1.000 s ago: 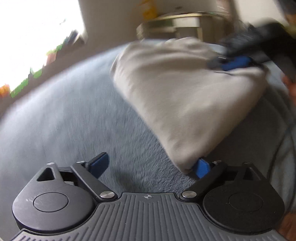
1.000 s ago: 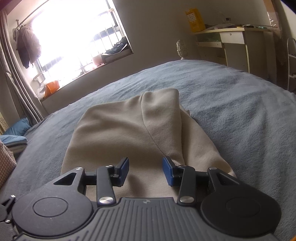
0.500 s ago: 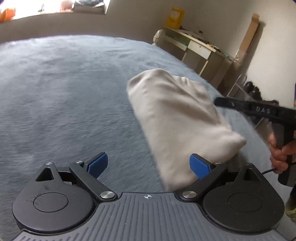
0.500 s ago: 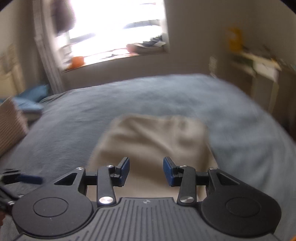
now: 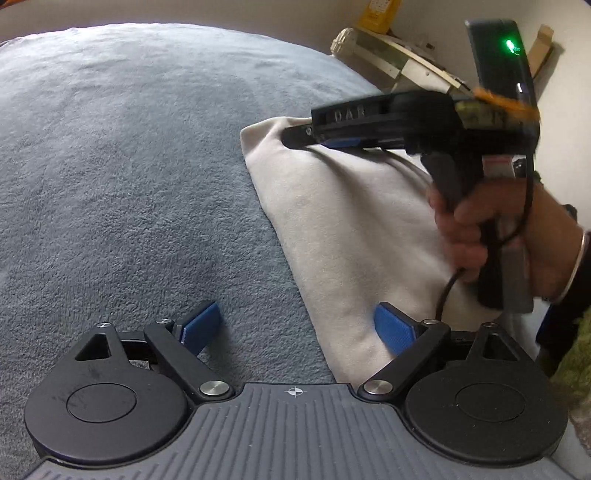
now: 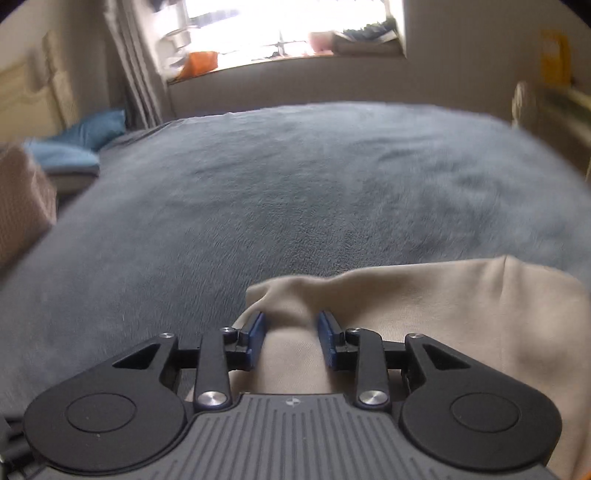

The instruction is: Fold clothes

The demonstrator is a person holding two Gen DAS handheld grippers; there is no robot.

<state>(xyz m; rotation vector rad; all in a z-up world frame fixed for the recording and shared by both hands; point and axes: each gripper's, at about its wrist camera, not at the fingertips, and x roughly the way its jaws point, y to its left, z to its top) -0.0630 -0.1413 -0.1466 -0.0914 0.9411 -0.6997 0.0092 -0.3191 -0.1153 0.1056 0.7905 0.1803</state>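
Left wrist view: blue-grey bedspread [image 5: 129,166], then the folded beige garment [image 5: 354,236] running lengthwise away from the camera, its right side hidden by the person's hand [image 5: 517,236]. Left gripper [image 5: 299,326] gapes wide; right gripper [image 6: 291,332], part-open, straddles a fabric ridge.

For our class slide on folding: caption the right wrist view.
Right claw closing around a raised fold of the beige garment on the grey blanket.

I'm seeing a blue-grey fleece bedspread [image 6: 295,192] filling most of the view. Bright, blown-out window [image 6: 288,26] on far wall, cluttered sill, grey curtain [image 6: 136,74] left. Blue pillows [image 6: 74,147] by headboard. Pale desk [image 5: 402,59] right.
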